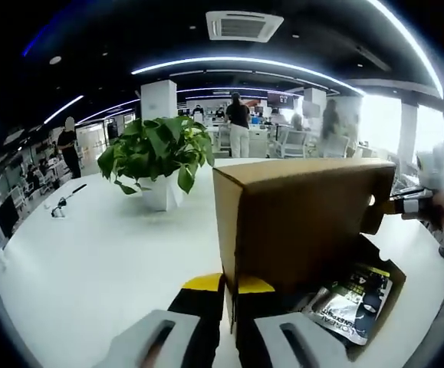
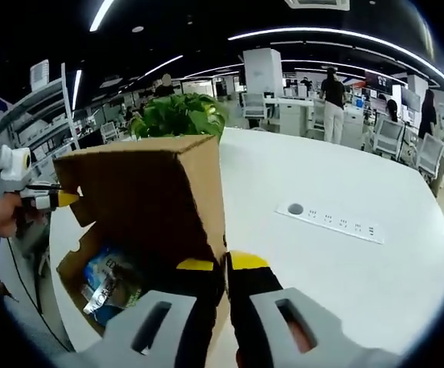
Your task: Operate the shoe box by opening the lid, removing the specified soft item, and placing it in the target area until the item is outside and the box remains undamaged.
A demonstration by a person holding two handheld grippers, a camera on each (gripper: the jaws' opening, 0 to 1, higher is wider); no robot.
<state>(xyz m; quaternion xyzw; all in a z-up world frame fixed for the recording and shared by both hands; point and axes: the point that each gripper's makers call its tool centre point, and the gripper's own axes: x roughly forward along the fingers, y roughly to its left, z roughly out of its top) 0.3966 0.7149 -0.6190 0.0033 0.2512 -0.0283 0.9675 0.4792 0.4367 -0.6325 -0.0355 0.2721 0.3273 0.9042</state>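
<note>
Two tools are at work on the shoe box (image 1: 306, 222), which stands on the white desk (image 1: 99, 253) with its lid (image 1: 298, 207) raised upright. In the left gripper view, the left tool (image 1: 229, 287) has its yellow-tipped jaws closed on the lid's near corner. In the right gripper view the right tool (image 2: 226, 268) is likewise clamped on the lid's edge (image 2: 206, 230) at the opposite end. Each tool also shows at the far side of the other's view, gripping the lid's corner.

Inside the open box lies a shiny packet (image 1: 352, 303) with printed lettering, seen again in the right gripper view as a bluish packet (image 2: 110, 284); it looks like the soft item to be taken out. A potted plant (image 1: 160, 157) stands just behind the box, and a power strip (image 2: 333, 221) lies well apart on the desk.

Opening seems finished. Next, one tool should probably let go, open, and reach down for the packet while the other steadies the lid without creasing the cardboard.
</note>
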